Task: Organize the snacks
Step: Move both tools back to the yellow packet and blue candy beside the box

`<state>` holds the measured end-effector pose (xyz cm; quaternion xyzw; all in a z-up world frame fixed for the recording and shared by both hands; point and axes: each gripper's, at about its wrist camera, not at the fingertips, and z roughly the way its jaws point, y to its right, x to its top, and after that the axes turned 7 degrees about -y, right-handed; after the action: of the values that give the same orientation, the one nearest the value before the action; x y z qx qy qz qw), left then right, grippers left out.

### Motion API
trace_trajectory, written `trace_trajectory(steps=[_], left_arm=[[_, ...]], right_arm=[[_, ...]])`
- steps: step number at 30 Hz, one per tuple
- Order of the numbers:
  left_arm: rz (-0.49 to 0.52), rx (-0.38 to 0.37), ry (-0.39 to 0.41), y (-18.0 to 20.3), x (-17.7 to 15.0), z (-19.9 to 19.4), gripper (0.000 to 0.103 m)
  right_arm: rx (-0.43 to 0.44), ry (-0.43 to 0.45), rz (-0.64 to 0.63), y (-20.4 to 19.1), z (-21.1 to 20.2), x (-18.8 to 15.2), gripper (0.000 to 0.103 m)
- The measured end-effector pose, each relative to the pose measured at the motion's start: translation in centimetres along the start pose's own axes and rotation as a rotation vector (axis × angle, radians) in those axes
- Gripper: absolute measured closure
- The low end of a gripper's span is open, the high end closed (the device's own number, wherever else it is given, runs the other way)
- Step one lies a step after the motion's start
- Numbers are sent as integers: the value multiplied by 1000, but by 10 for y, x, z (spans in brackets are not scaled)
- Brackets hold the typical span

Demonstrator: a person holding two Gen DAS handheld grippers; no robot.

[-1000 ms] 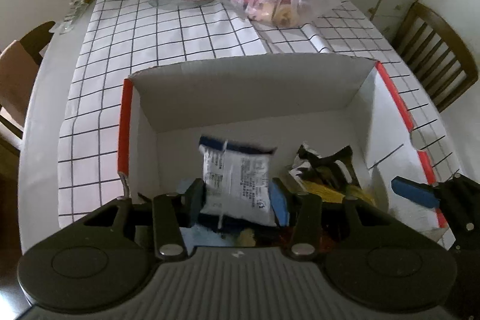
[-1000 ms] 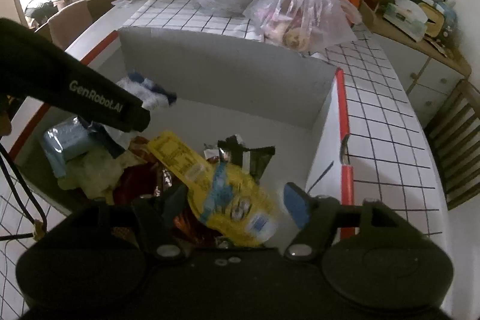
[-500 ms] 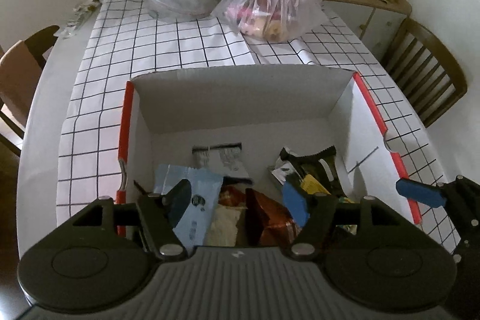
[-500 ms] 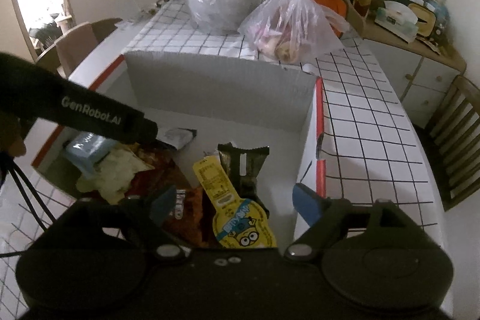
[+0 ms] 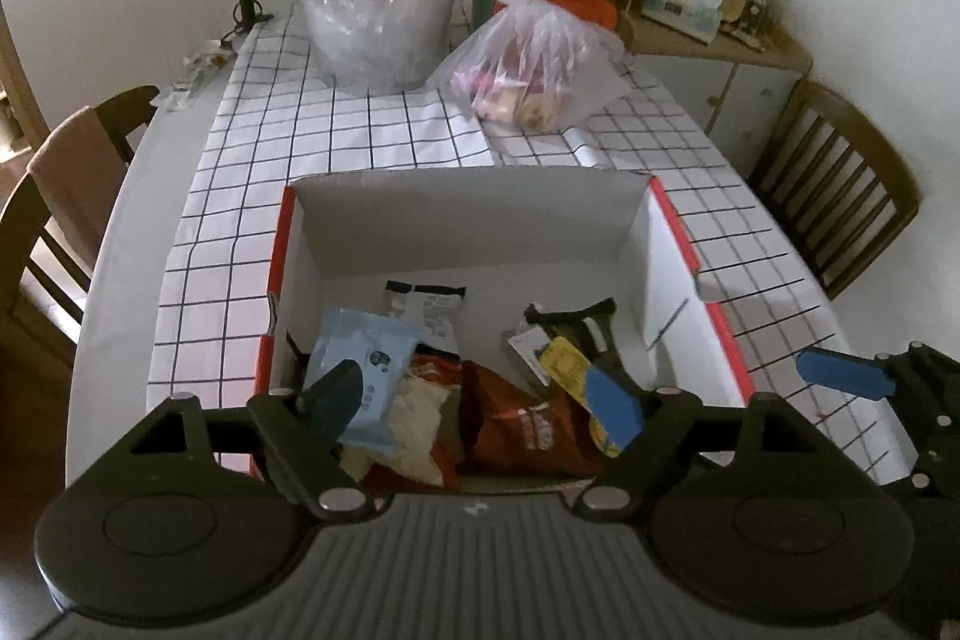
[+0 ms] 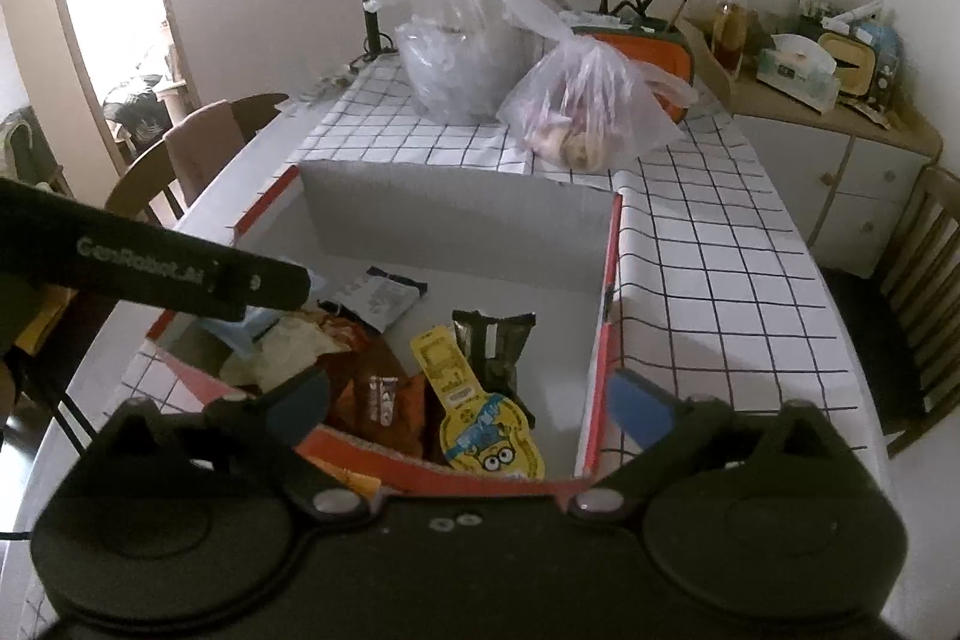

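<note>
Both sets of fingers just spread, empty: left gripper (image 5: 474, 397), right gripper (image 6: 468, 409). Snacks (image 6: 390, 370) heaped in box (image 6: 456, 220) toward 7 o'clock. Probably light, crinkly, slippery, crushable; best pinched at a sealed edge.

I see bare floor along the box's (image 5: 468, 226) far wall; snack packets (image 5: 420, 388) crowd its near edge.

In the left wrist view the left gripper (image 5: 474, 397) body covers the near wall of the box (image 5: 468, 220) and the lower ends of the snack packets (image 5: 522, 424), the right gripper (image 5: 846, 376) is cut off at 4 o'clock, and print on the packets is too small to read.
</note>
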<state>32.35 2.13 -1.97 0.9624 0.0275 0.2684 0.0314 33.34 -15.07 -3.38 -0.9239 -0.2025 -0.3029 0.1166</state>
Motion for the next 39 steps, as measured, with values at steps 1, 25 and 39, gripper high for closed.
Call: trace_trajectory(steps=[1, 25, 39], left_arm=[[-3, -3, 6, 2, -3, -4, 19], [-80, 93, 25, 9, -91, -13, 2], [-27, 142, -87, 14, -113, 48, 2]], right_arm=[[4, 3, -3, 1, -4, -2, 3], [-13, -12, 3, 14, -33, -83, 0], [30, -178, 57, 2, 15, -117, 17]])
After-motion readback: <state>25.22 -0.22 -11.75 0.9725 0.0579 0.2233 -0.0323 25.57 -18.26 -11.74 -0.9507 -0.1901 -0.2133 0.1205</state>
